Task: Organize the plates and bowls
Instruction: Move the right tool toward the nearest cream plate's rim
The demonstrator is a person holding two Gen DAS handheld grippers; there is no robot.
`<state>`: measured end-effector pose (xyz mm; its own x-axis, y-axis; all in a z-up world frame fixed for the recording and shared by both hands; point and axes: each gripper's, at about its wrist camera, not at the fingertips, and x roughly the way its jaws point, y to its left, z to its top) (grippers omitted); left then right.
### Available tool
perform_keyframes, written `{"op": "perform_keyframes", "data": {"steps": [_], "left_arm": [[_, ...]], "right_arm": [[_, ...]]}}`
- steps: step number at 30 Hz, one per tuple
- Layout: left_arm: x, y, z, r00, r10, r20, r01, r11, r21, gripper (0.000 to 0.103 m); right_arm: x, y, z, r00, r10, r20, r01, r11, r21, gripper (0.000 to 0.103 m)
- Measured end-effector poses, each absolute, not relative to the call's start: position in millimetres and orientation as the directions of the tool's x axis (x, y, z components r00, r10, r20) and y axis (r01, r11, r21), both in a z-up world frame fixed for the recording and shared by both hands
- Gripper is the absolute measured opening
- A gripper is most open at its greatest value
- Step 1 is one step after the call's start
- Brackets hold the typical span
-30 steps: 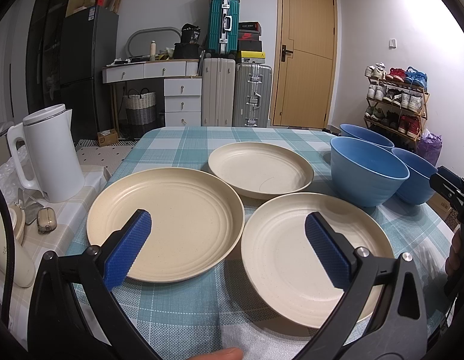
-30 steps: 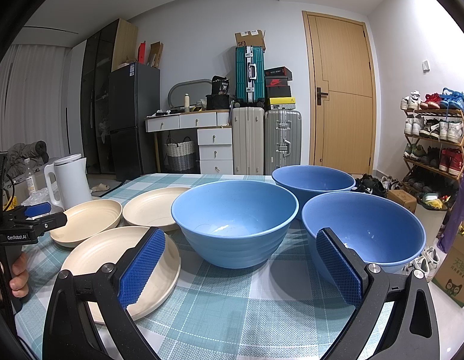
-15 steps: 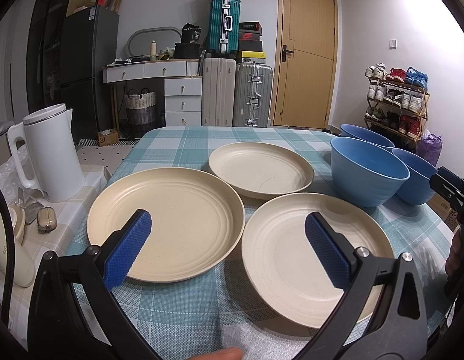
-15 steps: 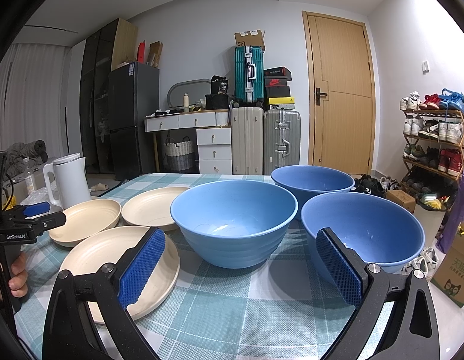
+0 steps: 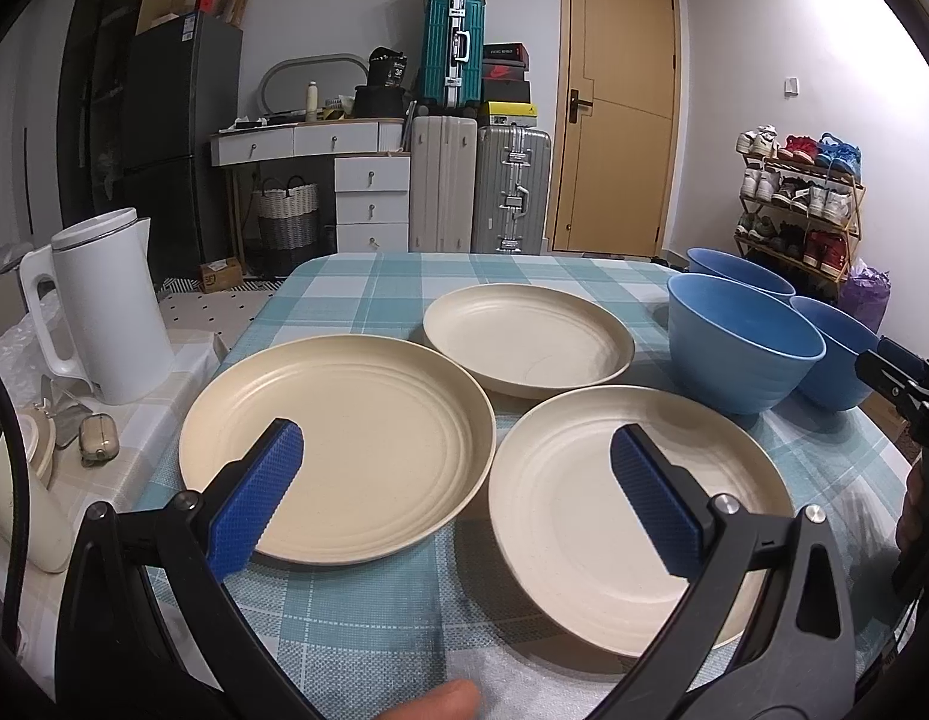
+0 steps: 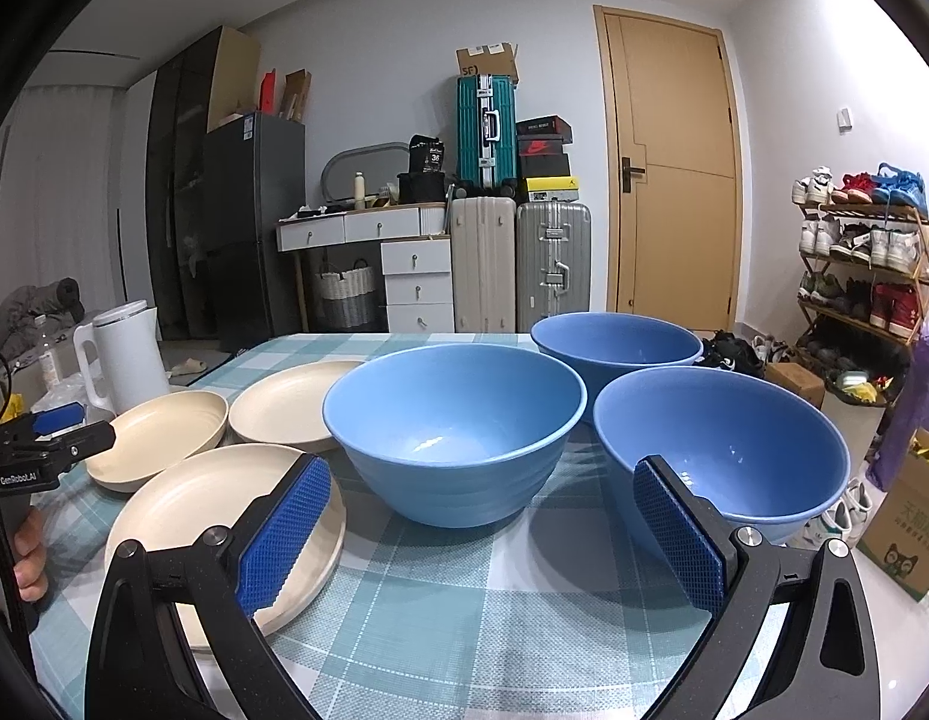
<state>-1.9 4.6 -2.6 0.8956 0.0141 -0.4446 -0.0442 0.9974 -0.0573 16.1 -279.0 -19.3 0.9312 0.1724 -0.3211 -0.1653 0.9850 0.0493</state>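
Nothing is stacked yet, as far as I can judge. Three cream plates are lying singly on the checked cloth of the counter (image 5: 368,288): the left plate (image 5: 368,444), the near plate (image 5: 590,504) just beside it, and the far plate (image 5: 527,339) behind the two, its rim very close to theirs. To their right three blue bowls are standing upright in a tight cluster: the middle bowl (image 6: 455,426), the right bowl (image 6: 746,438) and the back bowl (image 6: 614,342), none nested in another.

The left tool (image 5: 458,459) is hovering low over the gap between the two nearer plates, released, its blue pads spread wide and grasping nothing. The right tool (image 6: 482,519) is hanging in front of the middle bowl, likewise spread wide and empty.

A white kettle (image 5: 113,306) is standing off to the left on a lower surface, apart from the crockery.

So the whole job appears to be waiting: the plates probably need gathering into one pile and the bowls nesting into one another, and neither group is showing any start on that.
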Motion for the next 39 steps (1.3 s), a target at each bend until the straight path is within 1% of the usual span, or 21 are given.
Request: {"op": "perform_keyframes", "data": {"steps": [6,16,23,32,39], "left_arm": [[-2,11,-2,0.886,0.037,-0.461,-0.067,0.997,-0.049,0.102],[-1,16,7,0.880,0.029,-0.475,-0.070,0.995,-0.069,0.102],[3,33,18,0.845,0.046,-0.534,-0.114,0.989,-0.096,0.102],[3,45,39,0.804,0.105,-0.585,-0.166,0.985,-0.052,0.102],[2,69,52,0.789,0.139,-0.598,-0.226,0.972,-0.072,0.102]], "right_arm": [[16,-274,-14,0.933,0.168,-0.319,-0.169,0.985,0.025,0.103],[15,-256,5,0.927,0.184,-0.327,-0.195,0.981,-0.003,0.103],[22,-236,11,0.894,0.195,-0.404,-0.211,0.978,0.006,0.103],[30,-201,26,0.856,0.253,-0.451,-0.277,0.961,0.013,0.103],[38,-168,36,0.833,0.298,-0.466,-0.327,0.945,0.021,0.103]]}}
